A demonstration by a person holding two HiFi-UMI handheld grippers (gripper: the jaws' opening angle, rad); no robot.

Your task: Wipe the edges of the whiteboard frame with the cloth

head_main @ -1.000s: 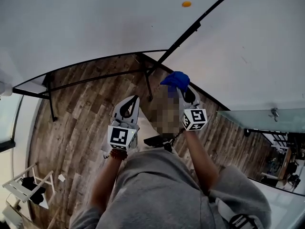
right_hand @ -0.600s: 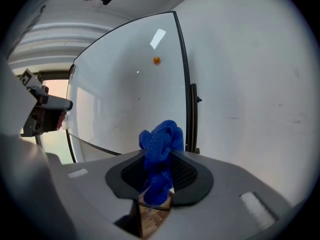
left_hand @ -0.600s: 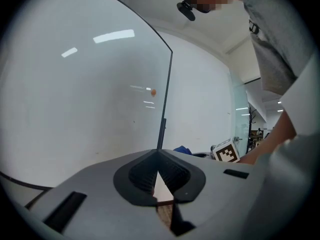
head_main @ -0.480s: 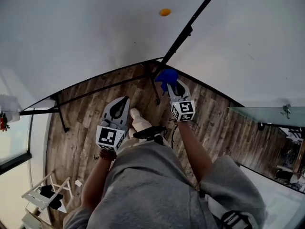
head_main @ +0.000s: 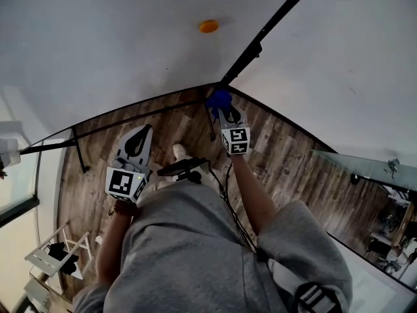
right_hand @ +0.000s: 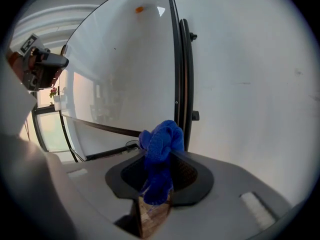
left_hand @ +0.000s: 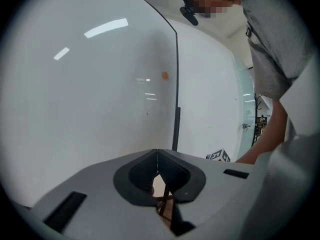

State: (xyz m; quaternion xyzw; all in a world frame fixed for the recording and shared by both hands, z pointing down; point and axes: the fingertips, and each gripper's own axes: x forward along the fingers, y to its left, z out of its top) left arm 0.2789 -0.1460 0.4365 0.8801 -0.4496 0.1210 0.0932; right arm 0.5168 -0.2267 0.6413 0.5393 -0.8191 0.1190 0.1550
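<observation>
While looking down past the grey top [head_main: 195, 253], spotting the right gripper [head_main: 225, 113] out front, clenched on a blue cloth [head_main: 219, 99]. Seeing that cloth bunched and nubbly, a soft looped weave, spilling up above the dark ribbed pads [right_hand: 184, 172] and trailing down between them. Just beyond the jaw tips, meeting the whiteboard frame [right_hand: 176, 59]: a thin black bar, matte and straight, with a small knob [right_hand: 195, 116] off to the gripper's right. Cannot tell about contact between cloth and bar. Left of that bar, finding the whiteboard [head_main: 98, 51], smooth, white and faintly glossy, carrying one round orange magnet [head_main: 208, 26] high above and left of the gripper.

Over to the left gripper [head_main: 144, 129]: jaws pressed together with nothing between, held back from the board and apart from the right one. Noting black-and-white square markers on each cube [head_main: 236, 140], no readable writing anywhere. Under both, wood-plank floor [head_main: 163, 119], brown and streaky.
</observation>
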